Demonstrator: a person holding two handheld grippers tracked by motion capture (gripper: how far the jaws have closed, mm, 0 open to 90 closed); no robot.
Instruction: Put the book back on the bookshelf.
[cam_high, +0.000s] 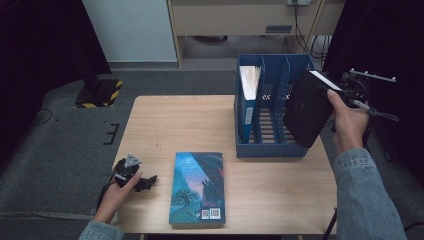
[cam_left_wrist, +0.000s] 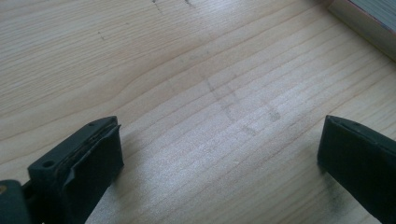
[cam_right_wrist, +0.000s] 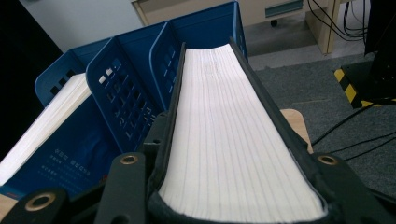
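Observation:
A thick black-covered book (cam_high: 306, 107) hangs in the air over the right end of the blue file rack (cam_high: 272, 147), tilted. My right gripper (cam_high: 336, 91) is shut on it; in the right gripper view the white page block (cam_right_wrist: 233, 140) lies between both jaws, pointing at the rack's slots (cam_right_wrist: 140, 79). A blue-covered book (cam_high: 247, 100) stands upright in the rack's left slot. Another blue book with a tree picture (cam_high: 197, 187) lies flat near the table's front edge. My left gripper (cam_high: 145, 181) rests on the table left of that book, open, with bare wood (cam_left_wrist: 219, 140) between its jaws.
The wooden table (cam_high: 175, 120) has free surface at its back left. Dark grey carpet surrounds it. A yellow-and-black striped base (cam_high: 102, 94) stands on the floor at the back left, and cables (cam_right_wrist: 345, 126) run over the floor by the table's edge.

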